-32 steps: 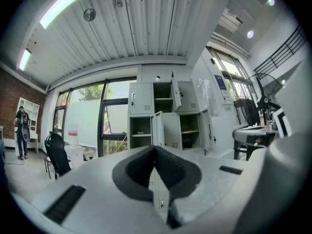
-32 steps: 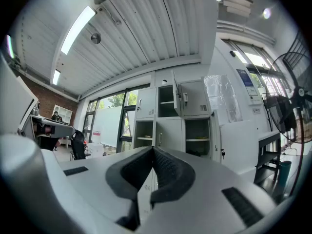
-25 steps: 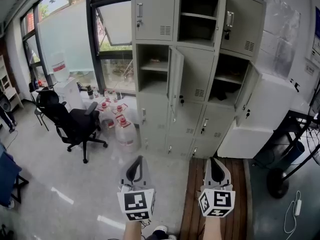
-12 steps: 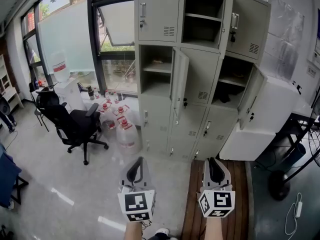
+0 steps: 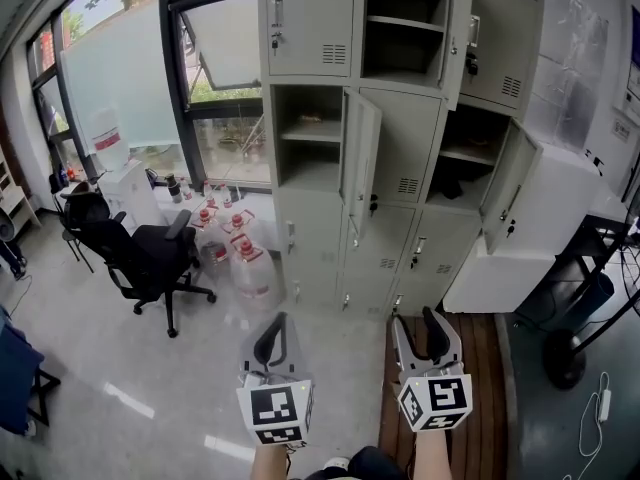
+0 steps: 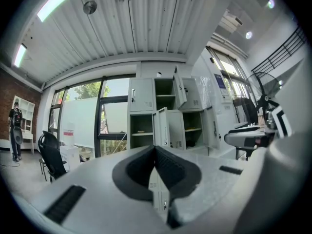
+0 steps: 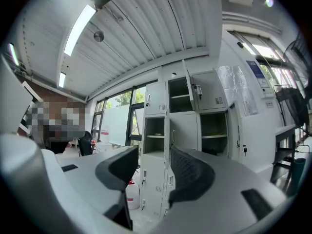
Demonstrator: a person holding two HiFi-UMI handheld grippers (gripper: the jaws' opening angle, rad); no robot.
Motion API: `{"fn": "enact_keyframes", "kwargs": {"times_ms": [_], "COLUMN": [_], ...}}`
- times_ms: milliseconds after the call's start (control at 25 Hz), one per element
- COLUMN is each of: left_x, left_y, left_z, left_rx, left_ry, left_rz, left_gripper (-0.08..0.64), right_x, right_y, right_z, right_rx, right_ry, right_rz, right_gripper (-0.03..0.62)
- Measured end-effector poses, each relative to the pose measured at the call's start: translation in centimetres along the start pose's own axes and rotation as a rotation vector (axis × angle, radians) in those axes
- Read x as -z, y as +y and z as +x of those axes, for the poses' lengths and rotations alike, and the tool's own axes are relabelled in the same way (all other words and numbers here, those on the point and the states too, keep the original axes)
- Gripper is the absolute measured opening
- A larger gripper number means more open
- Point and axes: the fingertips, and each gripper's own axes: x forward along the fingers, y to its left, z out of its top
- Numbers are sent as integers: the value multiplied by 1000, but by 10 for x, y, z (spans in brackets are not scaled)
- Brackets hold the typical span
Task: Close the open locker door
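Right jaws: the right gripper [image 5: 420, 328] stands released, pads spread wide with only air between them. It has just been opening, probably made ready to meet a door edge.
Left jaws: the left gripper [image 5: 270, 340] is clenched tight on nothing, seemingly a spare hand for now.
Pose: both point level from the bottom centre of the head view toward the locker bank [image 5: 320, 258], still well apart from it.
Door: the mid-row door [image 5: 358, 163] hangs ajar at frame centre. Two more doors gape at upper right [image 5: 500, 33] and right [image 5: 512, 183], and which is meant cannot be told.
Surroundings: an office chair [image 5: 150, 253] stands at left, water bottles [image 5: 245, 258] beside the lockers.
Change: earlier the right jaws were together; the lockers now loom slightly larger.
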Motion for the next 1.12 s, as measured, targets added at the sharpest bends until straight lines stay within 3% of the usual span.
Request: {"fn": "enact_keyframes", "kwargs": {"times_ms": [480, 1120], "left_x": [13, -6], "left_y": [5, 11], "left_z": [56, 199], "left_rx": [-4, -135], "left_ry": [33, 23], "left_rz": [-6, 9], "left_gripper": [2, 2], "right_x": [16, 7], "right_y": [-16, -81], "right_z": [52, 210], "right_rx": [-11, -152], "right_ry": [29, -22], "right_rz": [16, 38], "right_gripper": [201, 201]}}
